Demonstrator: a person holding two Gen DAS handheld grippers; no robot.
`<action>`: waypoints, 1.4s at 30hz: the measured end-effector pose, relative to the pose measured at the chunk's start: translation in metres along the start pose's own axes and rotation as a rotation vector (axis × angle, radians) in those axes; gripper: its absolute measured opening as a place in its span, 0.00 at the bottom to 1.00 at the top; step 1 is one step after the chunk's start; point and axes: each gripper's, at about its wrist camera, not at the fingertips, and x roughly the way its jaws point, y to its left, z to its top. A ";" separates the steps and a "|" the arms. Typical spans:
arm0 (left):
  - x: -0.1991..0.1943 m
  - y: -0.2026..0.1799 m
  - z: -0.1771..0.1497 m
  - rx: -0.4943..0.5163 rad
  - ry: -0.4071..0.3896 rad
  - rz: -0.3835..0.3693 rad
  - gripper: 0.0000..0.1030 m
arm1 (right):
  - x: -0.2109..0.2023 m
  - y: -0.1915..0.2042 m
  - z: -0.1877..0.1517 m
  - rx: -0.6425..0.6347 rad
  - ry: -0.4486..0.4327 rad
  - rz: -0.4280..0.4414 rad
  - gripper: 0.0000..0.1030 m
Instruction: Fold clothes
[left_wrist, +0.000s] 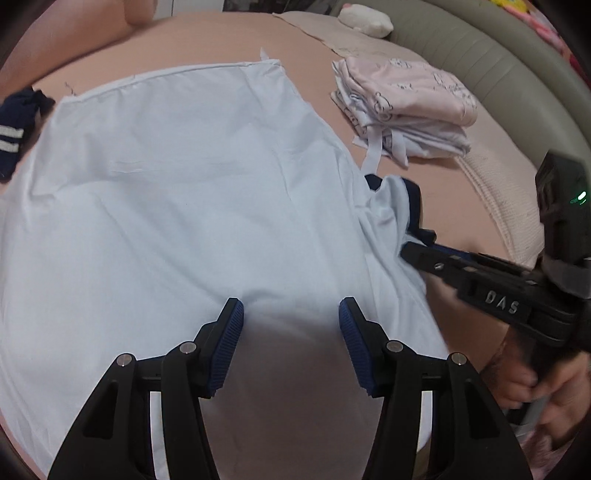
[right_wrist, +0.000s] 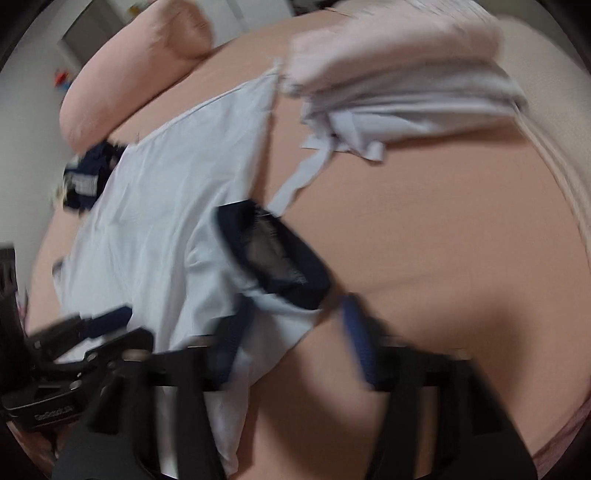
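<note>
A light blue shirt (left_wrist: 192, 192) lies spread flat on the pink bed sheet (left_wrist: 221, 40). Its short sleeve with a navy cuff (left_wrist: 402, 199) sticks out on the right side. My left gripper (left_wrist: 291, 325) hovers open over the shirt's near part, with nothing between its blue pads. My right gripper (left_wrist: 410, 254), held by a hand (left_wrist: 535, 380), has its tip at the sleeve. In the blurred right wrist view, the right gripper (right_wrist: 295, 336) stands open, with the sleeve's pale fabric (right_wrist: 284, 325) lying between its fingers and the navy cuff (right_wrist: 280, 258) just beyond. The left gripper (right_wrist: 96, 325) shows at lower left.
A stack of folded pale garments (left_wrist: 410, 107) (right_wrist: 388, 74) sits on the sheet to the right of the shirt. A navy garment with white stripes (left_wrist: 16, 122) (right_wrist: 86, 177) lies at the shirt's left. A pink pillow (right_wrist: 129, 74) and a padded grey-green headboard (left_wrist: 480, 62) border the bed.
</note>
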 end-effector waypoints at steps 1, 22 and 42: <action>0.000 0.003 0.000 -0.015 0.003 -0.012 0.55 | -0.002 0.003 -0.002 -0.022 0.010 0.018 0.06; -0.008 0.006 -0.027 -0.002 -0.041 -0.037 0.60 | -0.073 -0.092 -0.033 0.307 -0.035 -0.014 0.47; -0.021 0.061 -0.036 -0.256 -0.101 -0.316 0.60 | -0.042 0.063 -0.053 -0.204 0.116 0.296 0.43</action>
